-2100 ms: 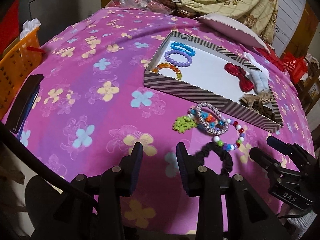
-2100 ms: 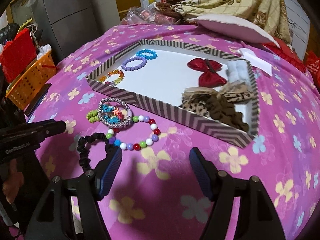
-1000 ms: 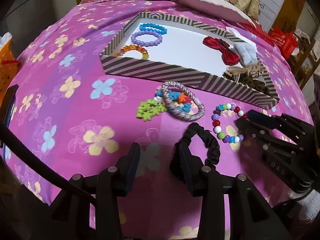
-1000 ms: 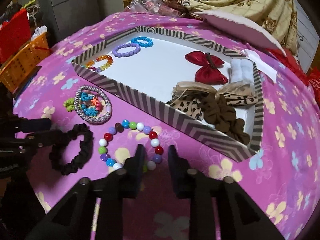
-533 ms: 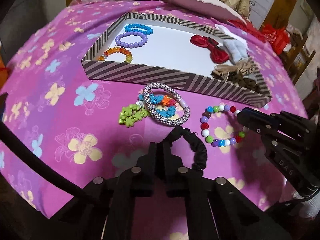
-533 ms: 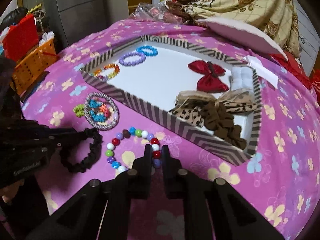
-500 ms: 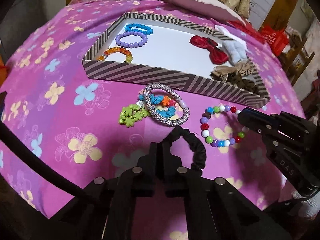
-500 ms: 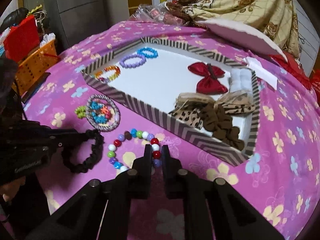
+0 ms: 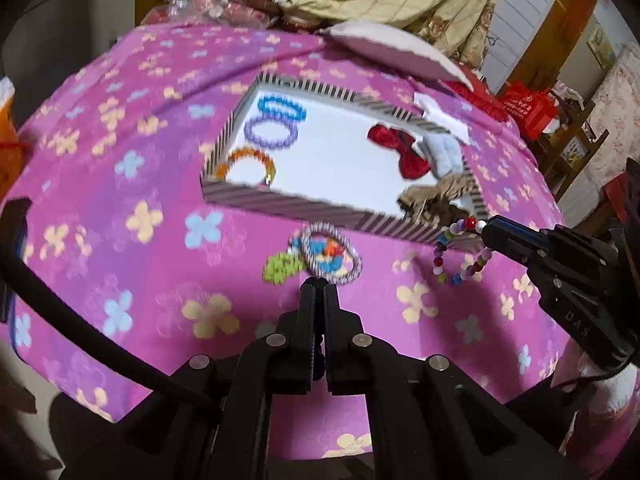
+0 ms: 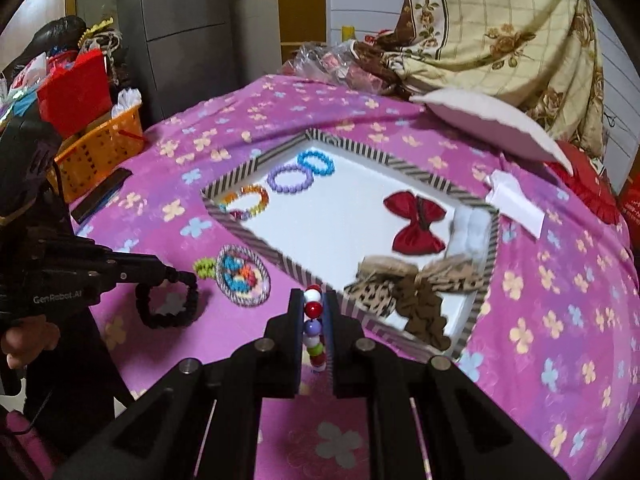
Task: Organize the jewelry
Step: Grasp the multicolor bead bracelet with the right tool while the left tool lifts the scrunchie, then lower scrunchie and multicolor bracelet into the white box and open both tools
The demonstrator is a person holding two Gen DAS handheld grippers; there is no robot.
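My left gripper point(image 9: 319, 289) is shut on a black scrunchie point(image 10: 168, 305), which hangs from its tip above the pink cloth; the scrunchie is hidden in the left wrist view. My right gripper point(image 10: 313, 297) is shut on a multicoloured bead bracelet point(image 10: 313, 330) that dangles from it in the left wrist view point(image 9: 460, 254), in front of the striped tray's point(image 9: 280, 202) near right corner. A silver beaded bracelet point(image 9: 331, 253) lies on the cloth over blue and orange pieces, next to a green piece point(image 9: 280, 266).
The tray holds blue point(image 10: 317, 162), purple point(image 10: 289, 178) and orange point(image 10: 247, 197) bracelets at its left end, and a red bow point(image 10: 417, 223), a white scrunchie point(image 10: 469, 229) and leopard and brown hair ties point(image 10: 416, 285) at its right. An orange basket point(image 10: 96, 151) stands off the left edge.
Both grippers have lifted off the cloth with their items. The scrunchie and the bead bracelet now hang in the air.
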